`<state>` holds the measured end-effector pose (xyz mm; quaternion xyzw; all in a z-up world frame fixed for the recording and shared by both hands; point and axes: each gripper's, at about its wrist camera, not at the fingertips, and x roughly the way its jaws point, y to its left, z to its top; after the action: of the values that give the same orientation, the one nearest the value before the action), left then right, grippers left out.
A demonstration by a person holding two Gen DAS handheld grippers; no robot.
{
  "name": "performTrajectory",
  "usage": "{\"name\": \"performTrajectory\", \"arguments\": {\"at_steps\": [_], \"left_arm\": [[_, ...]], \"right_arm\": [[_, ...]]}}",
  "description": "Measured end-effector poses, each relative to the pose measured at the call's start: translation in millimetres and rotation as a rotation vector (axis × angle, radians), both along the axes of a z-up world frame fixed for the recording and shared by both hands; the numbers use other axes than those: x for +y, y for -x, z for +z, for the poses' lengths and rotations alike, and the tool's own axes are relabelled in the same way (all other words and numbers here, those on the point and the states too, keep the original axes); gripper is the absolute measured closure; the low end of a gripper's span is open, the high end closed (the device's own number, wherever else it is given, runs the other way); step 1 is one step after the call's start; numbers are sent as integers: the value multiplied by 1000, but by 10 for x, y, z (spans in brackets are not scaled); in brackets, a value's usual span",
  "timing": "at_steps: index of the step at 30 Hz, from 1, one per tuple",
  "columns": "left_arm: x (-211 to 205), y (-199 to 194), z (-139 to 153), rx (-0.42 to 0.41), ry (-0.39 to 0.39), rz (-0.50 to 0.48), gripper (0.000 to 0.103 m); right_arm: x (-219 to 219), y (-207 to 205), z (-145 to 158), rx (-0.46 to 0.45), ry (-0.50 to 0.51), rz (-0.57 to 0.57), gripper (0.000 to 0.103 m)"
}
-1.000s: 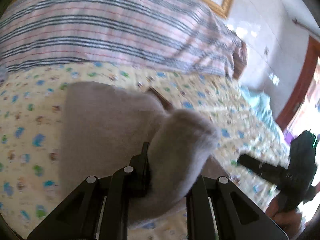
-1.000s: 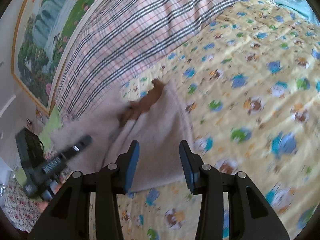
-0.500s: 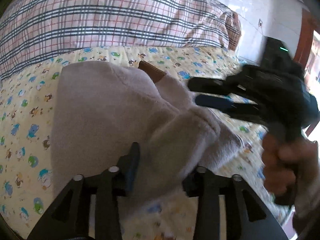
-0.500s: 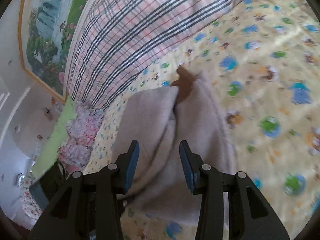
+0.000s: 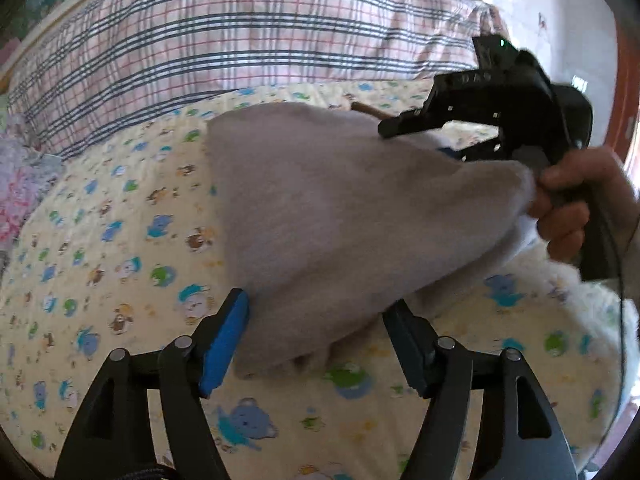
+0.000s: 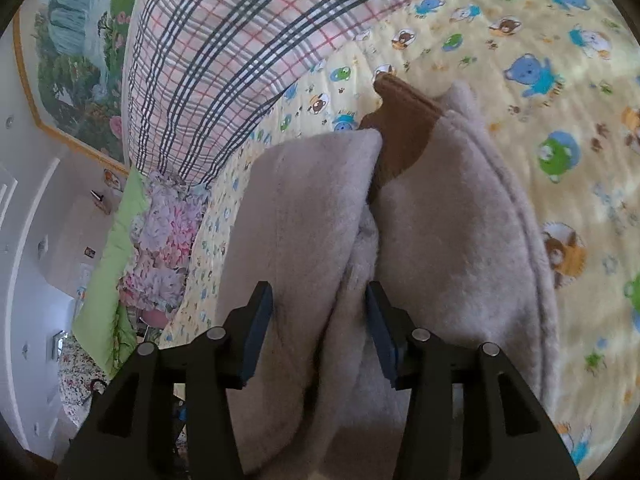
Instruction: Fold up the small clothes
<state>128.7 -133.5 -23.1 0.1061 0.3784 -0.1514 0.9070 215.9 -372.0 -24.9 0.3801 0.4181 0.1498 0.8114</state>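
Yellow cartoon-print bedsheet (image 5: 120,240) carries a grey fleece garment (image 5: 328,216) below a plaid quilt (image 5: 224,40). Left claw (image 5: 316,332) gapes wide around its near edge. Right claw (image 6: 320,320) (blue pads) straddles a bunched fold, not visibly pinching.

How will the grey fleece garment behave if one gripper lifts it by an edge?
The grey fleece garment likely flops and drapes, since it already sags in soft folds. Its fuzzy surface probably grips rather than slips. It seems light, bunching easily on the yellow bedspread.
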Motion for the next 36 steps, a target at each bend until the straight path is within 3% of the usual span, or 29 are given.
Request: {"name": "performTrajectory", "arguments": {"at_steps": [3, 4, 5, 7, 10, 14, 17, 20, 23, 26, 28, 32, 36], "left_arm": [[50, -75, -44, 3, -11, 46, 37], [61, -112, -58, 14, -5, 51, 53], [67, -132, -59, 17, -3, 56, 64], [61, -159, -16, 15, -1, 58, 78], [24, -137, 170, -16, 20, 32, 85], [-152, -84, 372, -60, 34, -21, 85], [-383, -75, 344, -75, 8, -67, 85], [-548, -116, 203, -51, -18, -94, 85], [-626, -148, 72, -25, -43, -114, 85], [-631, -142, -16, -10, -68, -126, 84], [-597, -138, -39, 7, -69, -130, 79], [-494, -38, 17, 21, -53, -162, 75], [-308, 66, 82, 58, -11, -158, 71]], "right_arm": [[54, -88, 15, -7, 0, 31, 54], [67, -105, 25, -9, 8, 40, 56], [84, -115, 37, -12, 22, 45, 69], [124, -142, 63, -20, 38, 63, 86], [100, -129, 231, -57, 54, 58, 89], [-8, -81, 682, -149, 98, 54, 89], [-126, -44, 922, -179, 191, 49, 90], [-263, -64, 784, -105, 292, 31, 90], [-366, -94, 417, -9, 357, 25, 90], [-455, -74, 196, 3, 314, 5, 90], [-471, -61, 139, -2, 299, -5, 88], [-444, -8, 182, 9, 327, -30, 71], [-433, 161, 319, -4, 368, -61, 68]]}}
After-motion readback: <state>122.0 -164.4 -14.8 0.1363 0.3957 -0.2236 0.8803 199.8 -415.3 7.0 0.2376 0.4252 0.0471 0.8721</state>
